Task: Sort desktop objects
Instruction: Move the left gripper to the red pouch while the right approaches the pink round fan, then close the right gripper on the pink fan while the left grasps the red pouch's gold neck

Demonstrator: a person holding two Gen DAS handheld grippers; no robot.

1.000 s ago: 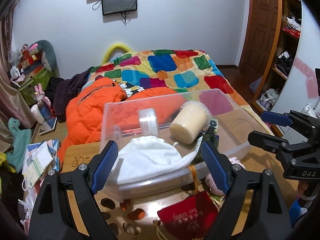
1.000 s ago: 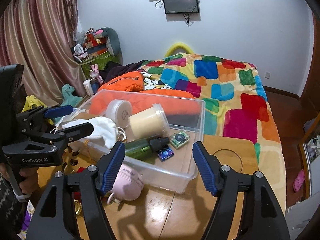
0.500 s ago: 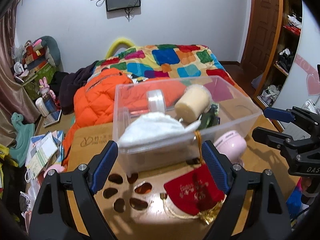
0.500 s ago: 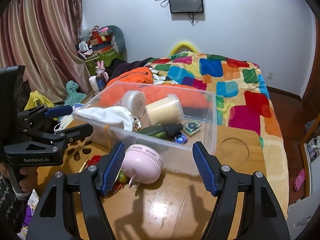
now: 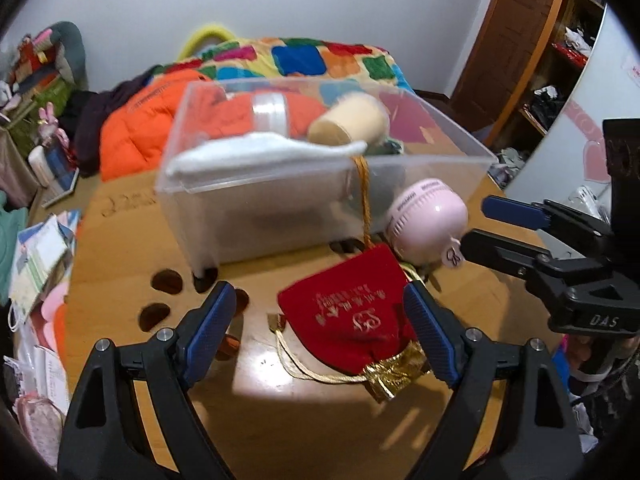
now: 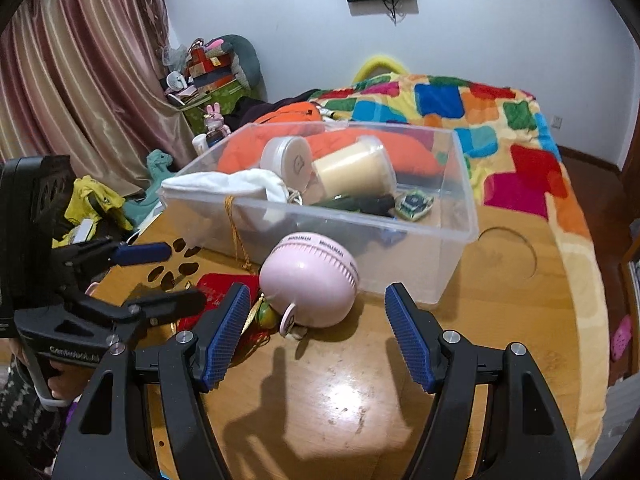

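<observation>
left gripper (image 5: pixel 316 322): released, over red pouch (image 5: pixel 348 316) lying between pads | right gripper (image 6: pixel 318 334): released, empty, just short of pink fan (image 6: pixel 308 286) | both beside clear bin (image 6: pixel 424 240)

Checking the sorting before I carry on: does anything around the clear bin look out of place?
Yes. A gold cord hangs over the clear bin's front wall down toward the red pouch on the table. The pink fan also lies outside, against the bin.

Bright indoor light from above; glare patch on glossy surface (image 6: pixel 344 396); tongs shadows fall toward camera. Left view slightly motion-blurred. Fisheye bends edges, corners black.
</observation>
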